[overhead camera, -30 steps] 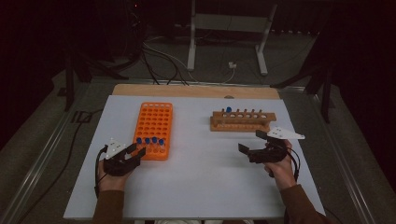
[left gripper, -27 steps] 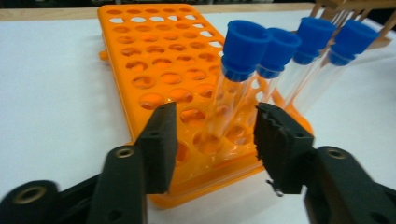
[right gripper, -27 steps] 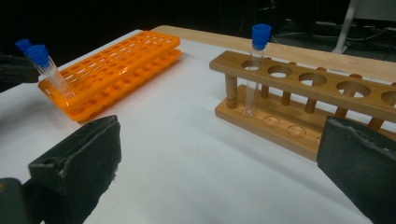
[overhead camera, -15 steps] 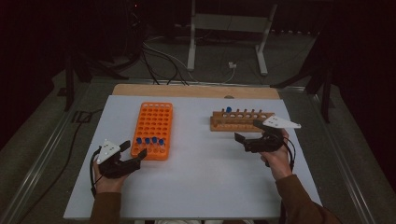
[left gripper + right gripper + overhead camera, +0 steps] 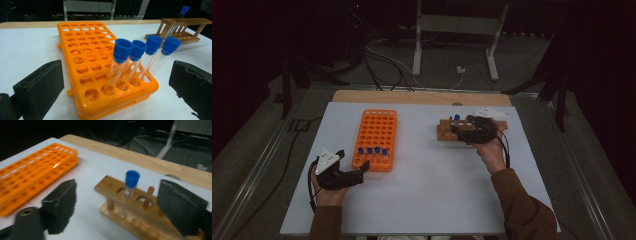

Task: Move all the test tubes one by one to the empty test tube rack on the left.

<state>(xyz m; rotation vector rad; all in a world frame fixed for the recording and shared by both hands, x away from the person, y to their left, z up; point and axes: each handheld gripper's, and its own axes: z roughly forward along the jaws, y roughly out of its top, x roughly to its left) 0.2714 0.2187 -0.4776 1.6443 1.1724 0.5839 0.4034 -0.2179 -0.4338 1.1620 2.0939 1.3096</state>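
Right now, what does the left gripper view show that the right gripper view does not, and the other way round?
Left gripper view: four blue-capped test tubes standing in the near row of the orange rack, between the wide-open jaws of the left tool.

Right gripper view: the right tool open around the single blue-capped tube, pads not touching it, and a wooden table edge behind.

Both: the orange rack, the wooden rack with its tube, and the white tabletop.
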